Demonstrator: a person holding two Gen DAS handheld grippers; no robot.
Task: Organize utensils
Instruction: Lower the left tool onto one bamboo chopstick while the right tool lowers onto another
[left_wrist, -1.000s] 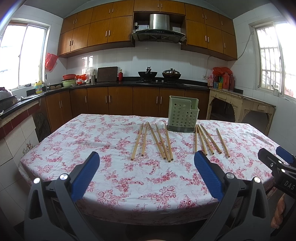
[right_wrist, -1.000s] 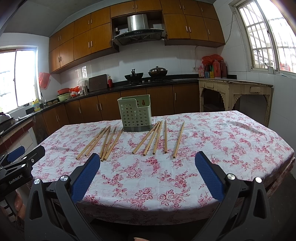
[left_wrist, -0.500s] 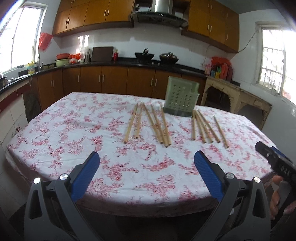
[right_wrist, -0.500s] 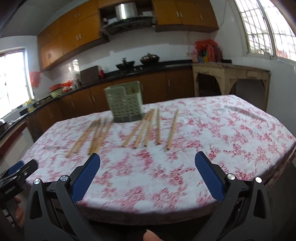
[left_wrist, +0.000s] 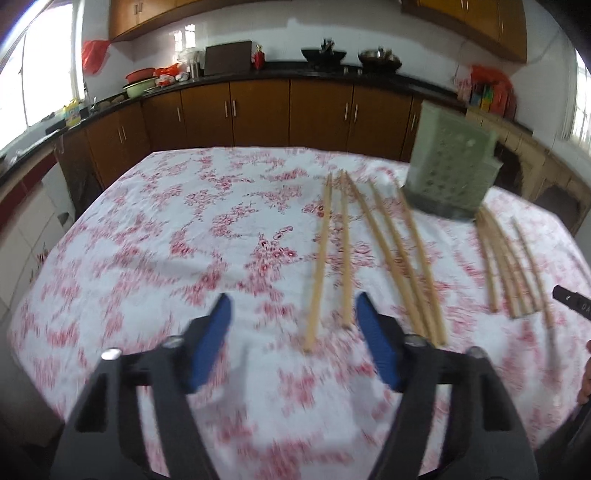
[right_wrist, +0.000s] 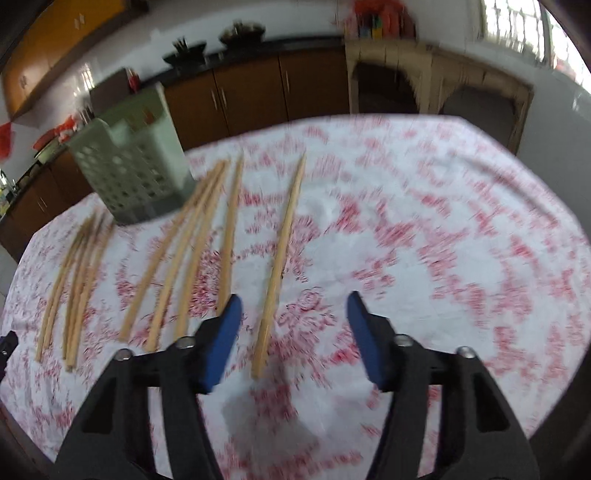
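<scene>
Your worktop (left_wrist: 155, 236) has bare floral cloth along its left edge. Your left gripper (left_wrist: 293, 332) hovers wide open and empty, its fingers flanking two chopsticks (left_wrist: 330, 254). The green holder (left_wrist: 448, 177) stands behind. Your right gripper (right_wrist: 293, 332) is open and empty above a lone chopstick (right_wrist: 282, 254).

Motion blur smears the tablecloth (right_wrist: 443, 236) and chopsticks (right_wrist: 207, 236).
</scene>
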